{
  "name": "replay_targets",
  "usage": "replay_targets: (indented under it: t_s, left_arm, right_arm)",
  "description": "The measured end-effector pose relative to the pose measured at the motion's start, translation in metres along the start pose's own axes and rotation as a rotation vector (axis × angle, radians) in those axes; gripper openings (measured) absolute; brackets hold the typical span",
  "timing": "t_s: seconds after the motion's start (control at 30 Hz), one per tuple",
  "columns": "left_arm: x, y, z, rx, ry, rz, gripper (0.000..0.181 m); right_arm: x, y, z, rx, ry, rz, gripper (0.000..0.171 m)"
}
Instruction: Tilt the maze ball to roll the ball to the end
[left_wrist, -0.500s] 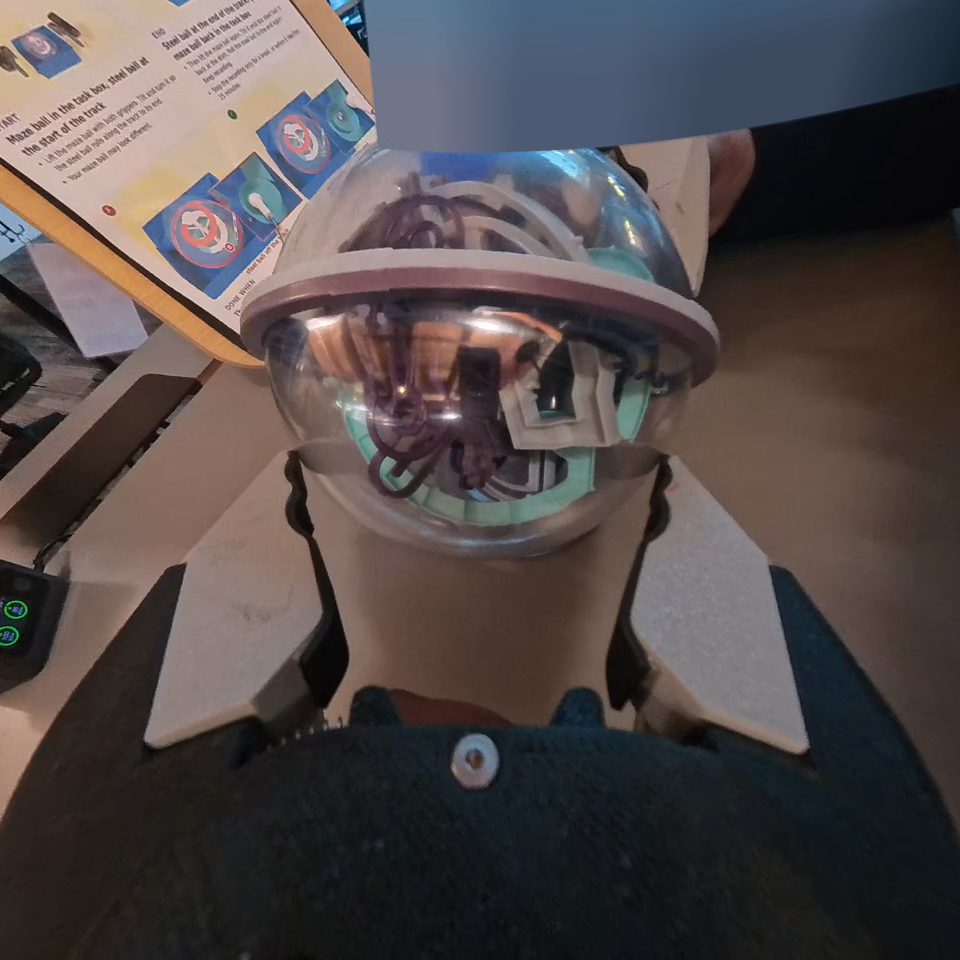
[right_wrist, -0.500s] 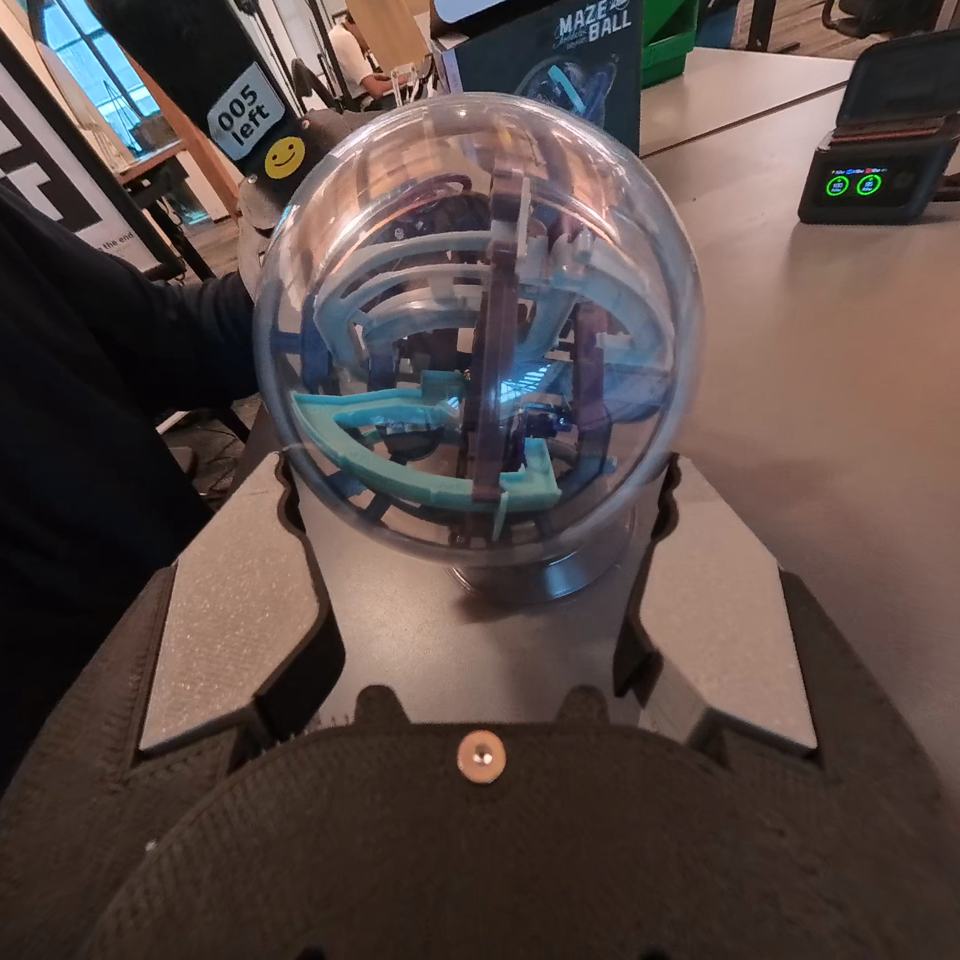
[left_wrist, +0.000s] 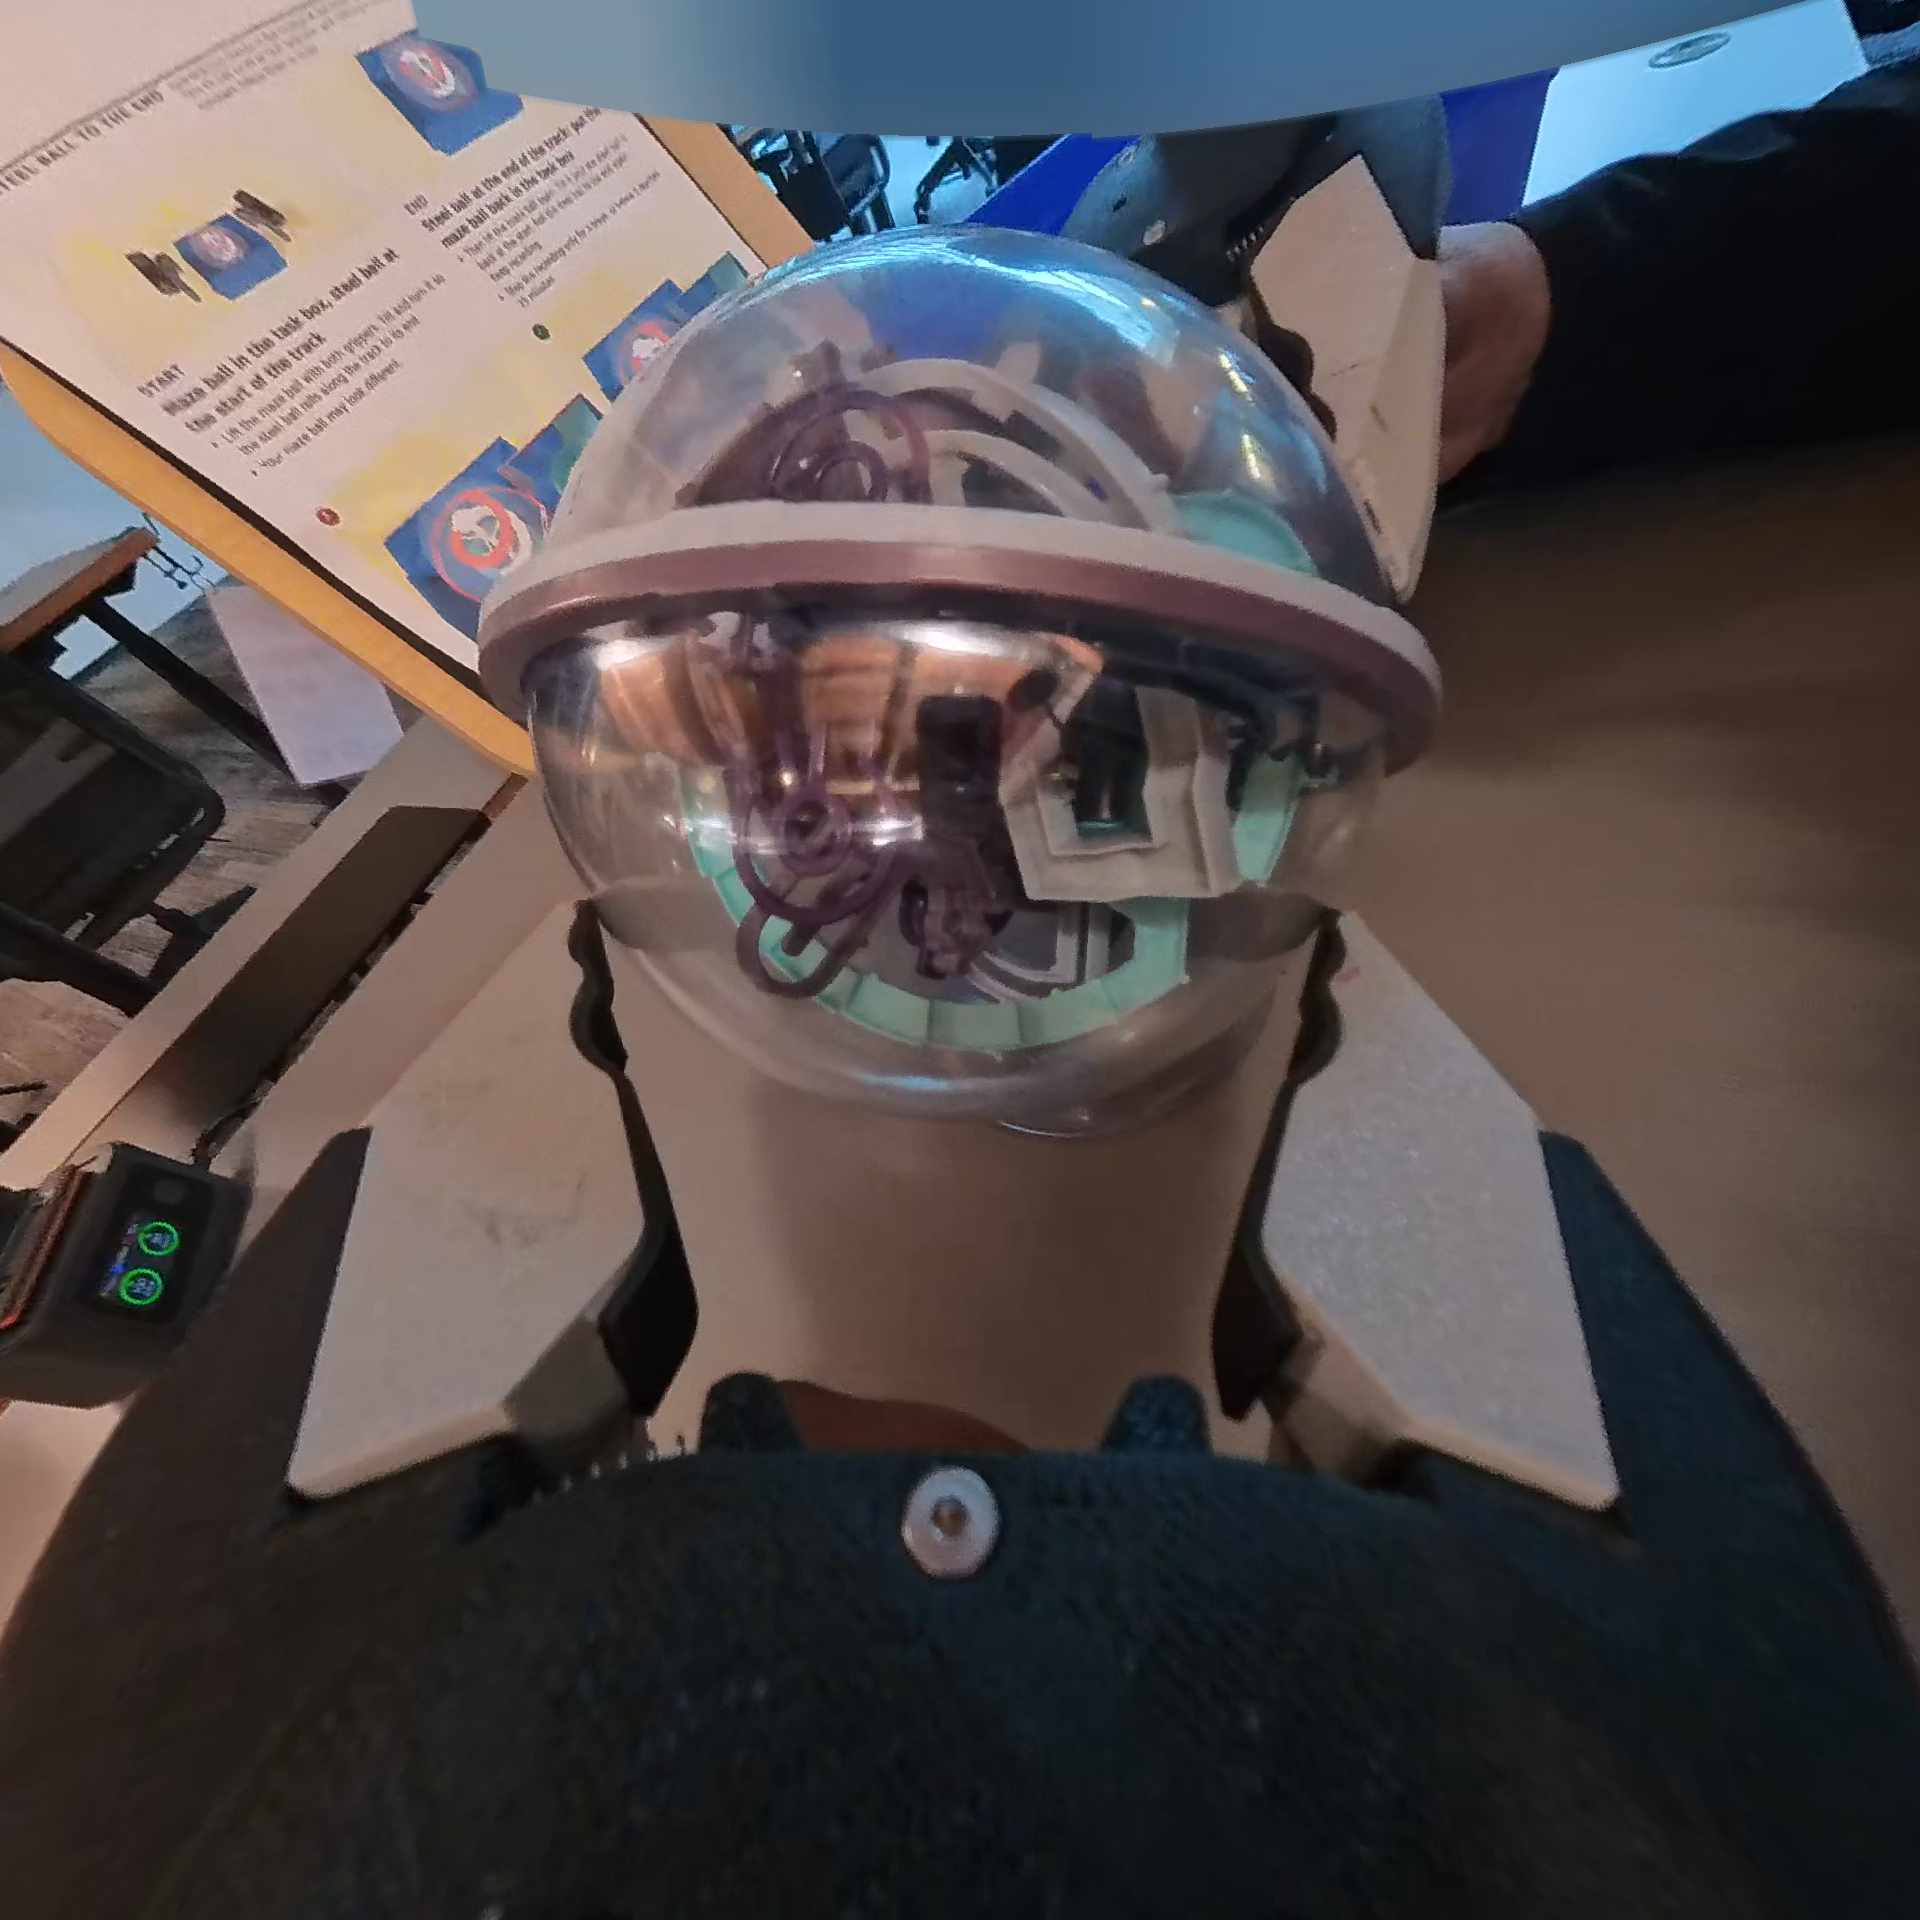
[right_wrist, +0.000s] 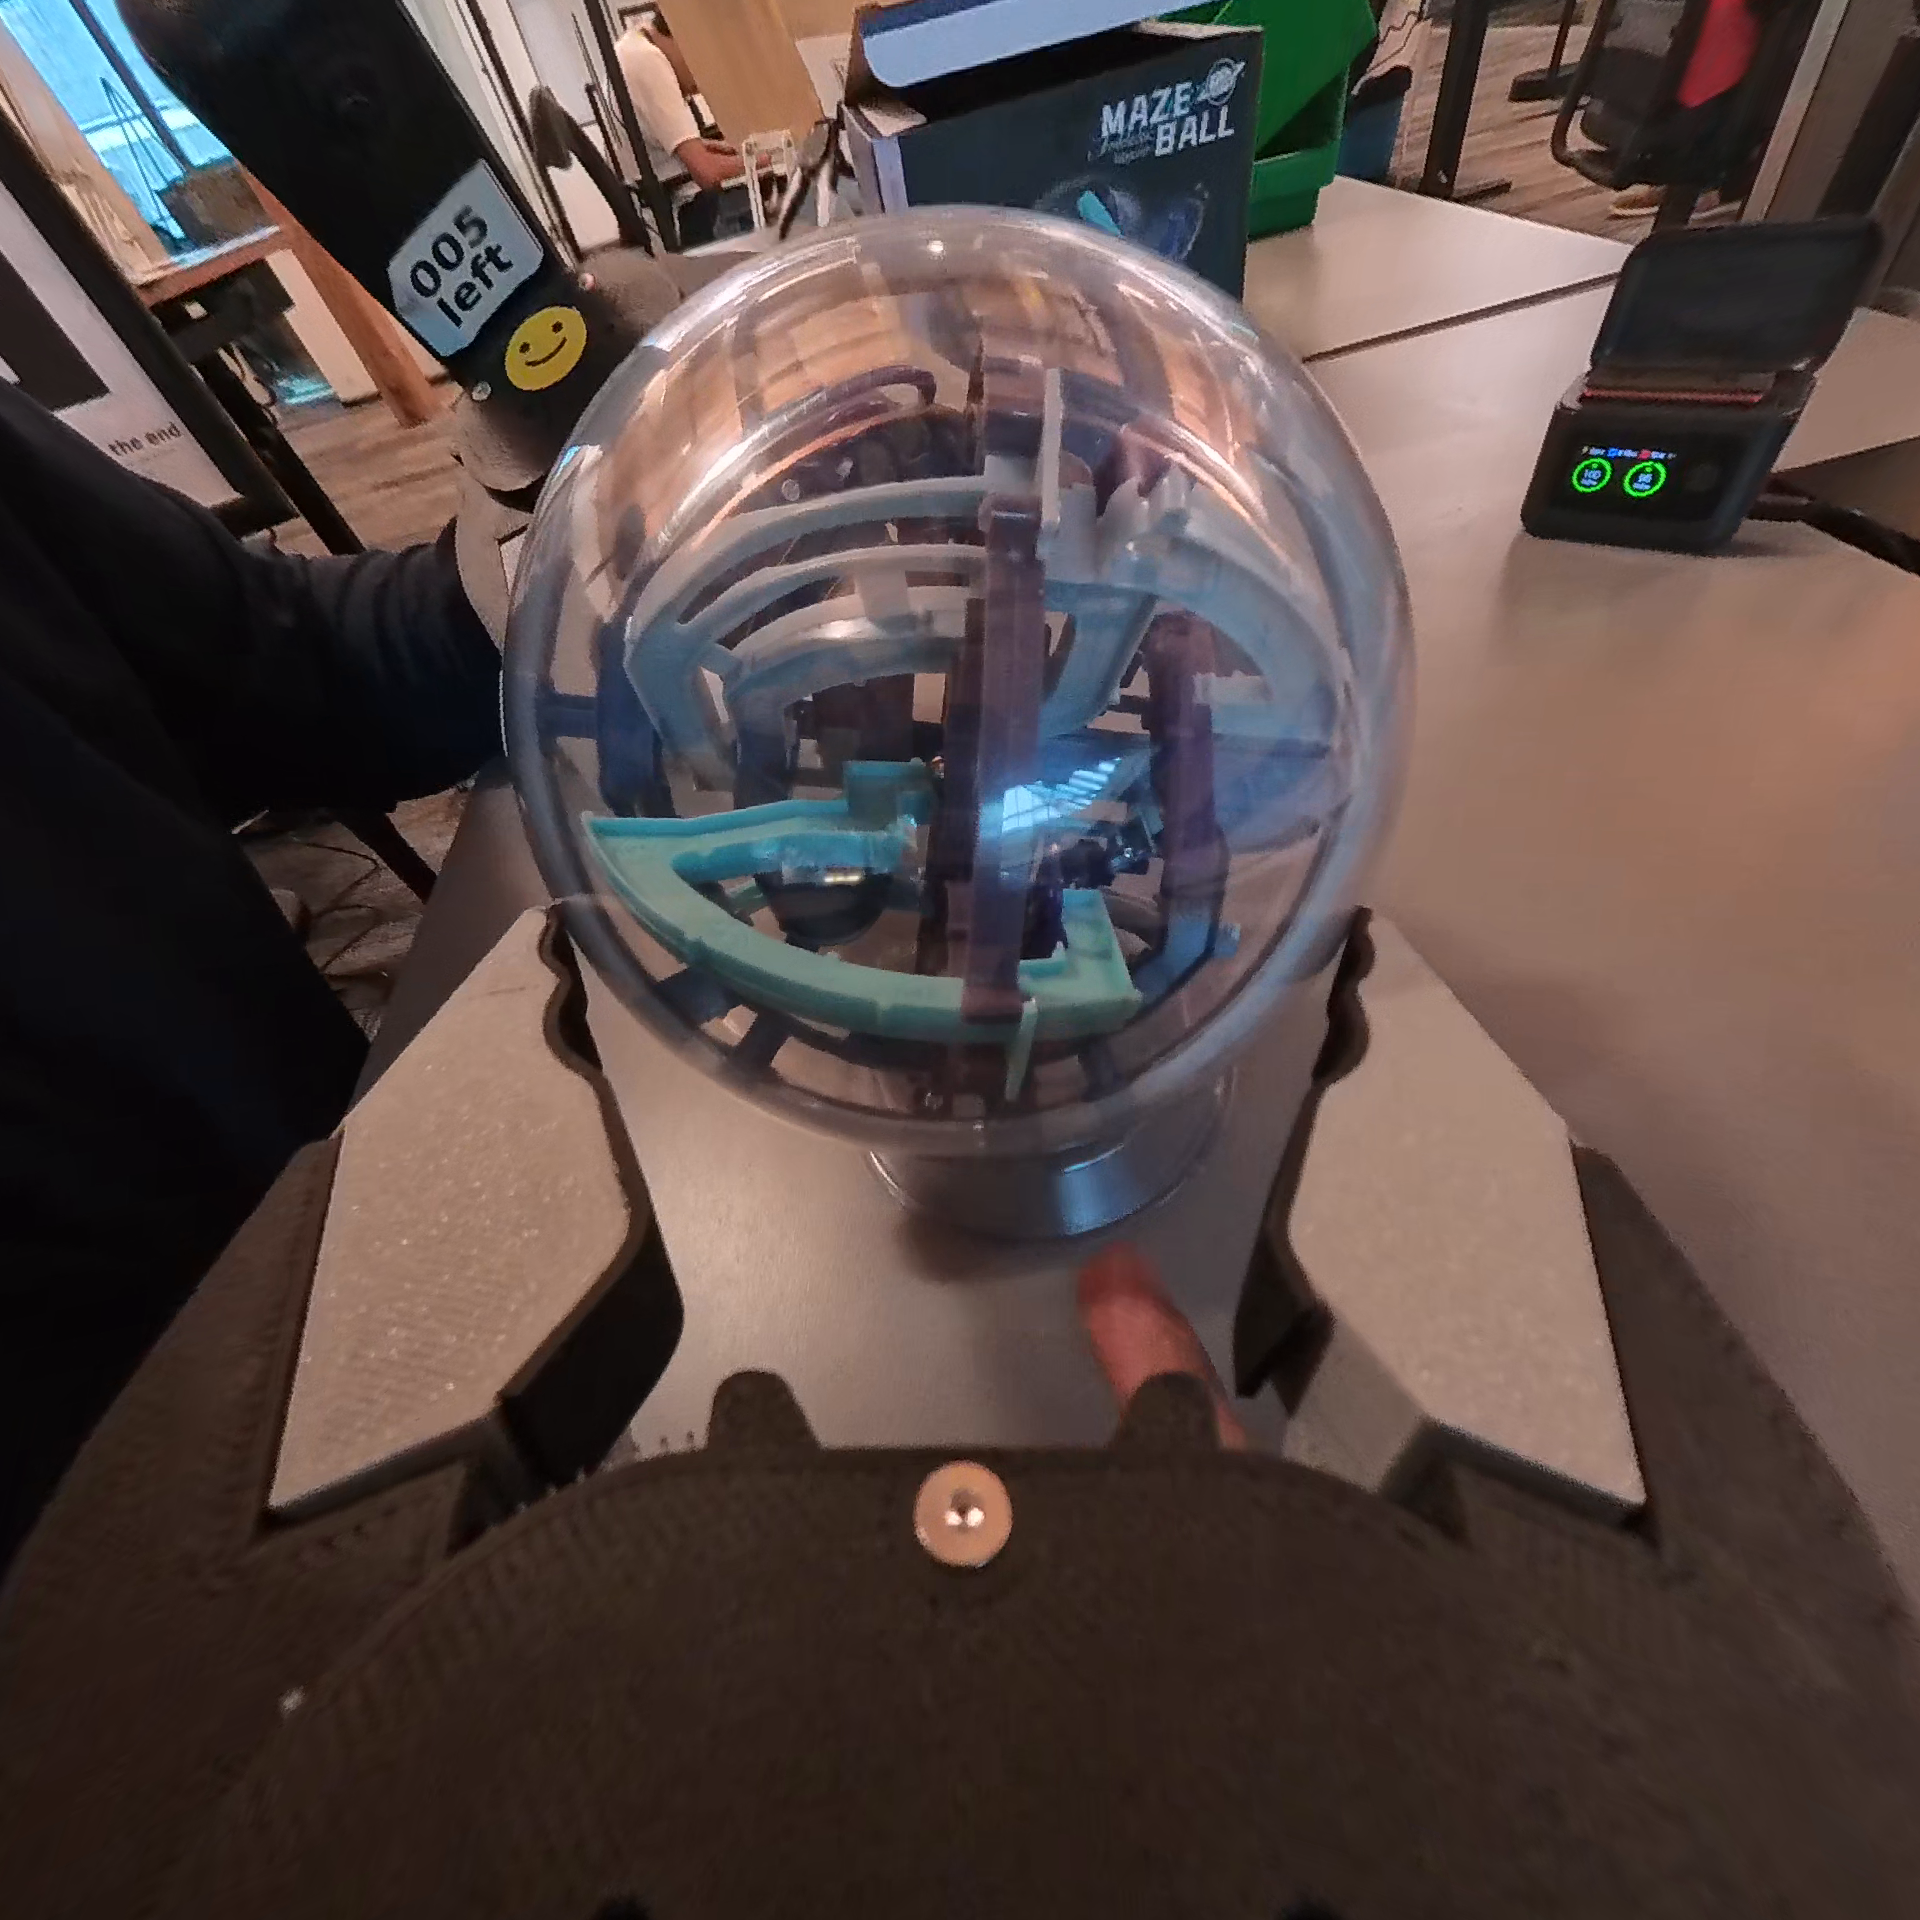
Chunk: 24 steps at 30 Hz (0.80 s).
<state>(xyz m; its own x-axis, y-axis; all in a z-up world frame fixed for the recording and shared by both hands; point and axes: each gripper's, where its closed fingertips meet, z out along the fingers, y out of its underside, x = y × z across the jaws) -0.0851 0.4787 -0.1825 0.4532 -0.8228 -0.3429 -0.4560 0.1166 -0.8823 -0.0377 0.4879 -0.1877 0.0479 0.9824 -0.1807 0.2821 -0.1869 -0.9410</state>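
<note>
**Aloft, maze ball held between two grippers**

Both tools clamp the clear maze ball (right_wrist: 961, 675) above a grey table (right_wrist: 1558, 883) — the left gripper (left_wrist: 956, 920) and right gripper (right_wrist: 956, 925) each spread wide, fingertips pressed to its shell. A charging case (right_wrist: 1704, 416) sits beyond.

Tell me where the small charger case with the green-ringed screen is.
The charger case sits on the grey table at upper right of the right wrist view, beyond the maze ball; in the left wrist view it lies at the lower left edge.

surface: pale grey table (right_wrist: 1662, 831) | floor: wood-look planks (right_wrist: 343, 478) | rear: bright window (right_wrist: 114, 104), green bin (right_wrist: 1309, 94)
</note>
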Motion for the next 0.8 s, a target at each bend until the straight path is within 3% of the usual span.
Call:
replay_targets:
  t_s: [0.27, 0.8]
  left_arm:
    - [-0.001, -0.018, -0.009, 0.045, -0.011, 0.018, 0.129]
    - [-0.005, -0.018, -0.01, 0.05, -0.046, 0.05, 0.13]
  right_arm:
    - [-0.007, -0.011, 0.001, 0.081, -0.049, 0.028, 0.14]
    - [-0.006, -0.018, 0.002, 0.086, -0.005, -0.031, 0.141]
